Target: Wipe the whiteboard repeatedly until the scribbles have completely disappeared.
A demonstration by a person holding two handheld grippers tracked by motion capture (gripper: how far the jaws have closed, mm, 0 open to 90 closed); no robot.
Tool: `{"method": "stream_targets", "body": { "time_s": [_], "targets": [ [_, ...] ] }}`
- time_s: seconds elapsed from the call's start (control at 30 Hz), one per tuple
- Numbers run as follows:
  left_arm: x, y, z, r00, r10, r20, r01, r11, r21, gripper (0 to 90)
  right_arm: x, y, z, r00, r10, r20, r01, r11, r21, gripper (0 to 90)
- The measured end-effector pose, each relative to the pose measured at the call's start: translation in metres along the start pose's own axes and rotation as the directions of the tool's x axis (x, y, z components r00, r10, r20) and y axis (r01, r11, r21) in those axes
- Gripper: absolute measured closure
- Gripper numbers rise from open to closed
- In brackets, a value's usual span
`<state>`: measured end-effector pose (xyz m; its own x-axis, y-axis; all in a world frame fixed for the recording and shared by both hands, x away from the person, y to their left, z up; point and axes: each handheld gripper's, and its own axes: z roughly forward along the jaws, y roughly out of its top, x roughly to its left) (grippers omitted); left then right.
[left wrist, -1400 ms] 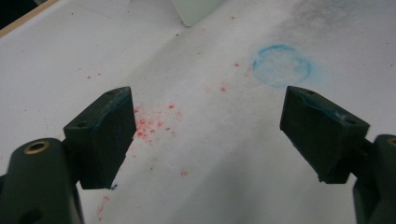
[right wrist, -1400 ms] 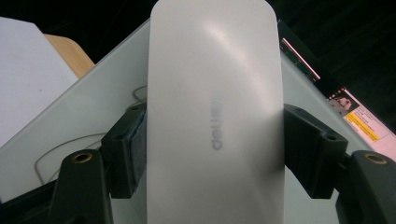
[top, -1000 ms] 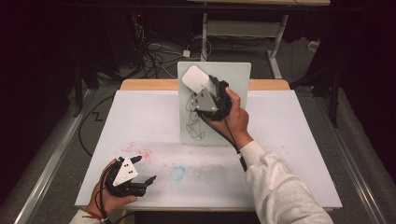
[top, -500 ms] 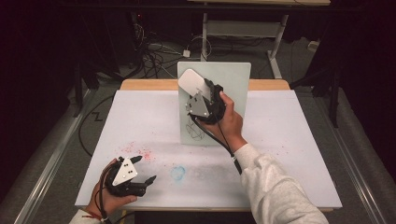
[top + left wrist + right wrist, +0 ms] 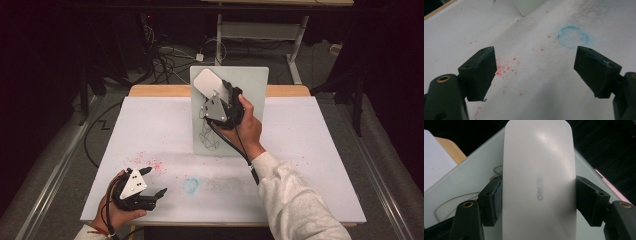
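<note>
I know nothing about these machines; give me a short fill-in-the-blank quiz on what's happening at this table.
1. The right tongs are shut on a white oblong ____ held against the upright pale whiteboard.
2. The left tongs are ____, holding nothing.
3. The ring-shaped smudge on the white table is ____ in colour.
4. The board's scribbles lie ____ the right tongs.

Missing words: eraser; open; blue; below

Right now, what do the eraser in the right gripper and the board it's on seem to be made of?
The whiteboard eraser looks like smooth white plastic with a satin sheen: soft highlight, moulded grey lettering. The whiteboard seems a glossy pale coated panel with scribbled lines on it; its core cannot be told. The right gripper clamps the eraser.
</note>
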<state>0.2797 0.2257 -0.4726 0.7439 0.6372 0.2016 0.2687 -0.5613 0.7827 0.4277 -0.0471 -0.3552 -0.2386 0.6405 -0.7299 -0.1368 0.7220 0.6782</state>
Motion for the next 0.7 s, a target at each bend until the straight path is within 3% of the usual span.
{"method": "stream_targets", "body": {
  "time_s": [0.23, 0.33, 0.4, 0.47, 0.6, 0.7],
  "targets": [
    [-0.001, 0.0, 0.0, 1.0, 0.001, -0.002, -0.001, 1.0, 0.001, 17.8, 0.031, -0.013, -0.007, 0.997, -0.063, -0.045, 0.064, 0.998, 0.021, 31.0],
    [-0.001, 0.001, 0.0, 1.0, 0.004, -0.002, -0.004, 1.0, 0.003, 17.7, 0.026, -0.012, -0.007, 0.9952, -0.069, -0.069, 0.071, 0.997, 0.019, 31.0],
    [-0.001, 0.0, 0.0, 1.0, 0.003, 0.0, -0.003, 1.0, 0.003, 17.7, 0.021, -0.01, -0.007, 0.9956, -0.083, -0.044, 0.084, 0.996, 0.024, 30.9],
    [0.0, 0.0, 0.001, 1.0, 0.0, 0.0, 0.0, 1.0, 0.004, 17.8, 0.012, -0.008, -0.005, 0.9972, -0.061, -0.043, 0.062, 0.998, 0.022, 30.9],
    [-0.001, 0.0, 0.001, 1.0, 0.001, 0.001, -0.001, 1.0, 0.004, 17.8, -0.009, 0.001, 0.0, 0.9998, -0.019, 0.001, 0.019, 1.0, 0.017, 30.9],
    [0.0, 0.0, 0.001, 1.0, -0.001, 0.002, 0.001, 1.0, 0.004, 17.8, -0.016, 0.008, 0.003, 0.9995, 0.002, 0.031, -0.002, 1.0, 0.014, 30.9]
  ]
}}
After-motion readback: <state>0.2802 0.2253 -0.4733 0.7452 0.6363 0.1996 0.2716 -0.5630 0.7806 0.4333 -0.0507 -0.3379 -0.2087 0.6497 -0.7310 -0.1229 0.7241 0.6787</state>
